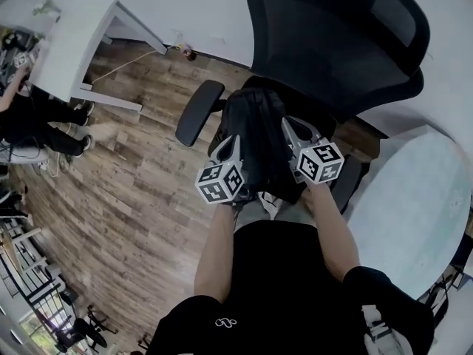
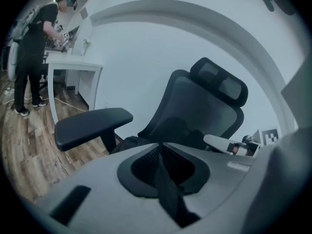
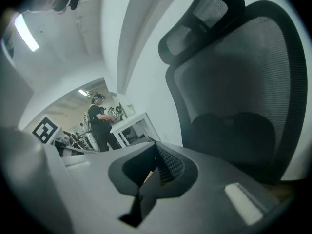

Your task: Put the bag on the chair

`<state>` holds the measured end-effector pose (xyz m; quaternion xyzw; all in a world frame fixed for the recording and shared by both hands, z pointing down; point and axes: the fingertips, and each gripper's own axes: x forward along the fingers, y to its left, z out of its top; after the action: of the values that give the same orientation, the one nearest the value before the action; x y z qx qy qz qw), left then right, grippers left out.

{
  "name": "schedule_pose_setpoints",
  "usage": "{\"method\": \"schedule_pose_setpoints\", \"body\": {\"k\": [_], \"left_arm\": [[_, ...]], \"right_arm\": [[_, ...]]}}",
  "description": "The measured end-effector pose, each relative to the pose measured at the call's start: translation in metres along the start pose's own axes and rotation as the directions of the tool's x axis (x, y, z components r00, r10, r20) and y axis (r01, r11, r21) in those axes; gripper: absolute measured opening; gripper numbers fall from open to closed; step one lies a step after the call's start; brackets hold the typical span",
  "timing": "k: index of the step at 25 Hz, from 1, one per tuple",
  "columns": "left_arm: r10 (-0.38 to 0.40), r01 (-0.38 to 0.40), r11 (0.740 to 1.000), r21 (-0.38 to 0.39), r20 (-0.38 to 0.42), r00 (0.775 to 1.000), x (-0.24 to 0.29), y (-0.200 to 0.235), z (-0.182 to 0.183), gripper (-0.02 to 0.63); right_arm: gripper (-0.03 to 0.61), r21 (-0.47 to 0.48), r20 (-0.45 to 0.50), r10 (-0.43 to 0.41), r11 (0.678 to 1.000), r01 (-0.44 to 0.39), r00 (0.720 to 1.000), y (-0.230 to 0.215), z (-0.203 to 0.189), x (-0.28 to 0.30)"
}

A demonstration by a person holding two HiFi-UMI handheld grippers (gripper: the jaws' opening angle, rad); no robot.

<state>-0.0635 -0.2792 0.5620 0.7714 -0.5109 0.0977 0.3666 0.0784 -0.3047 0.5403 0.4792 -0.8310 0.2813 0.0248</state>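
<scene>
Bag: the black fabric bag sits on the seat of the black mesh office chair, just in front of the backrest.
Bag and grippers: it sits between the two grippers, touching both.
Left gripper: against the bag's left side, clenched on a dark bag strap that runs down between its pads.
Right gripper: against the bag's right side, clamped tight on another dark strap.
Armrest: the padded black armrest juts out left of the bag.
Floor: brown wood planks under the chair.
</scene>
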Motion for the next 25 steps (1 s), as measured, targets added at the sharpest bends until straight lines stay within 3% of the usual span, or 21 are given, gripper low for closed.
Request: {"method": "schedule_pose_setpoints", "body": {"k": [4,8,14,21,25], "left_arm": [[-0.036,0.033,0.999,-0.025,-0.118,0.992,0.062,0.050,-0.012,0.064],[-0.060,0.068,0.997,0.026,-0.222,0.973,0.121,0.075,-0.014,0.062],[-0.086,0.105,0.991,0.079,-0.211,0.974,0.140,0.076,0.007,-0.005],[-0.129,0.156,0.979,0.133,-0.191,0.973,0.142,0.056,0.025,-0.003],[-0.105,0.127,0.980,0.153,-0.140,0.985,0.130,0.047,0.033,-0.003]], "right_arm": [[0.006,-0.073,-0.084,-0.084,0.994,0.078,0.993,-0.030,-0.022,0.046],[0.006,-0.131,-0.098,-0.191,0.975,0.177,0.977,-0.053,-0.024,0.073],[0.006,-0.083,-0.075,-0.235,0.970,0.228,0.969,-0.053,-0.022,0.099],[0.006,-0.050,-0.044,-0.243,0.969,0.241,0.969,-0.039,-0.013,0.096],[0.005,-0.081,-0.035,-0.230,0.971,0.227,0.973,-0.026,-0.005,0.082]]}}
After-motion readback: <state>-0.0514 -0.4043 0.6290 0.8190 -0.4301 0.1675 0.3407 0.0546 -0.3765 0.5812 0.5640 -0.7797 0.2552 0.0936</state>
